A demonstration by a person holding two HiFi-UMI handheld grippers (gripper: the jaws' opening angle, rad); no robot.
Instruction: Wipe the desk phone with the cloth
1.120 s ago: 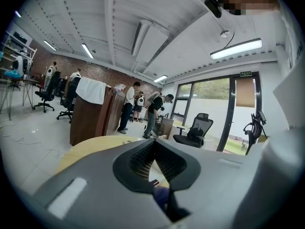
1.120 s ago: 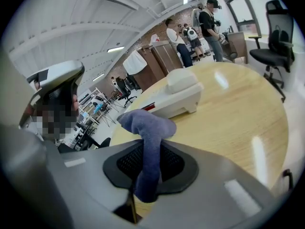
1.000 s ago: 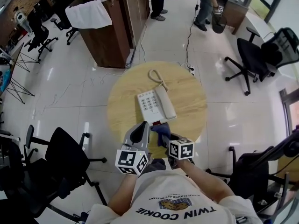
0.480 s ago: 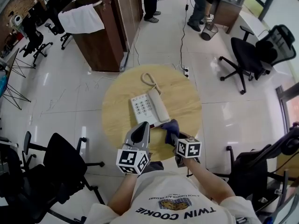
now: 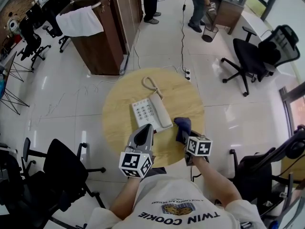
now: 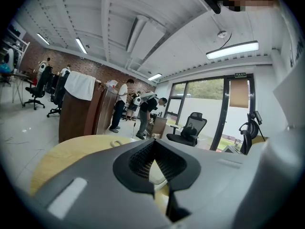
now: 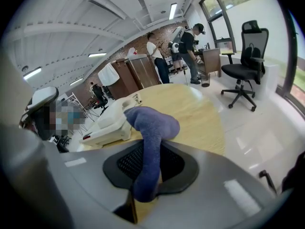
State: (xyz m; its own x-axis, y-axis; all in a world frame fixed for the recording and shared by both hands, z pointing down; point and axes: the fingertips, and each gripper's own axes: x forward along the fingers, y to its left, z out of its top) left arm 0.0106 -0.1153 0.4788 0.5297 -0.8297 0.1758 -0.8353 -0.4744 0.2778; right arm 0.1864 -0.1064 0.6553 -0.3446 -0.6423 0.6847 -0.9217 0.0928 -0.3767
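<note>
Right gripper (image 5: 187, 137): is pinching the blue cloth (image 5: 181, 127), holding it just right of the desk phone (image 5: 151, 112). Phone is sitting mid round table (image 5: 119, 104). Left gripper (image 5: 142, 136): is hovering pressed together, empty. Step: likely between wiping strokes; next calls for bringing cloth leftward onto the handset.

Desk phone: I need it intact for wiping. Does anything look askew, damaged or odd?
Nothing stands out. The white desk phone lies flat on the round wooden table, handset seated in its cradle; the blue cloth is clamped in the right hand-held gripper beside it.
</note>
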